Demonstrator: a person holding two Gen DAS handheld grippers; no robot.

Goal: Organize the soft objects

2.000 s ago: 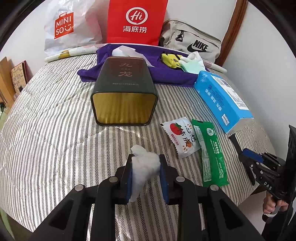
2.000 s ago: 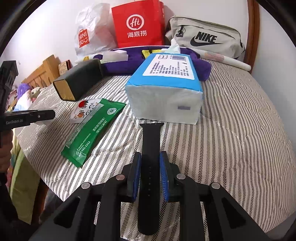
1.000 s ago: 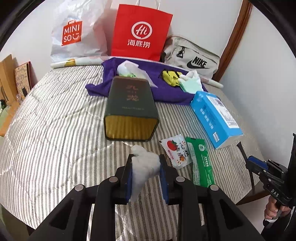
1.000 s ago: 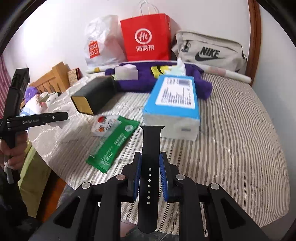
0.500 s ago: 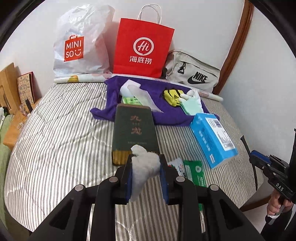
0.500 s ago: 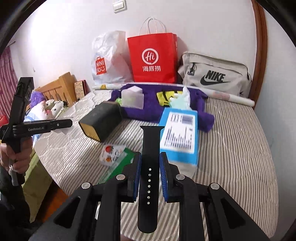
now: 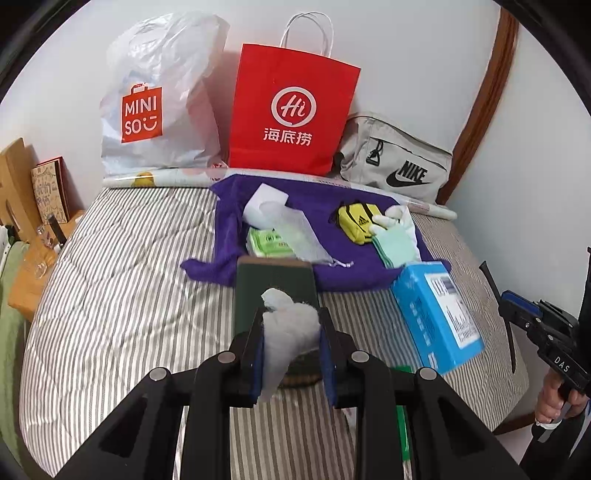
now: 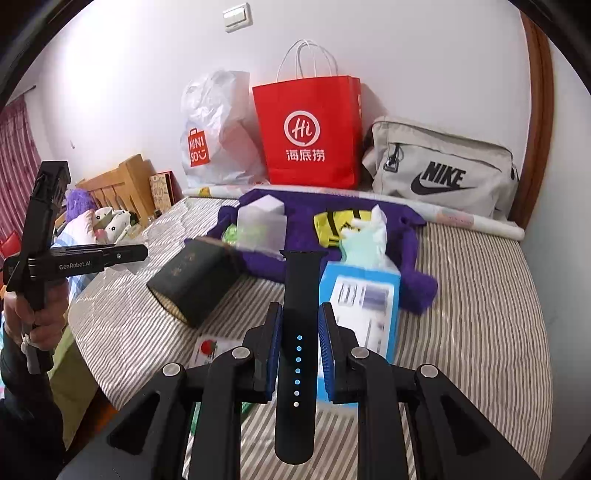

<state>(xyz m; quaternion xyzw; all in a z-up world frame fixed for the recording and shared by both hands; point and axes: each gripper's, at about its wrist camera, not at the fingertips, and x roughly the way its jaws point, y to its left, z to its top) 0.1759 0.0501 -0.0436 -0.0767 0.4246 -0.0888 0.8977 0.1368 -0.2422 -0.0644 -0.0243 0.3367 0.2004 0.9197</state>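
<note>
White wall (image 8: 110, 92) behind striped bed (image 7: 129, 295), light switch (image 8: 236, 16) high above the bed, brown wooden trim (image 7: 487, 92) right of bed, wooden headboard (image 8: 122, 184) and red curtain (image 8: 14, 166) left of bed.

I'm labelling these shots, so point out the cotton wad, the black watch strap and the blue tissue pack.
cotton wad (image 7: 291, 328), left wrist view, its middle between the fingers.
black watch strap (image 8: 301, 295), right wrist view, upper part above the fingers.
blue tissue pack (image 7: 424, 317), left wrist view, blue side face.
</note>
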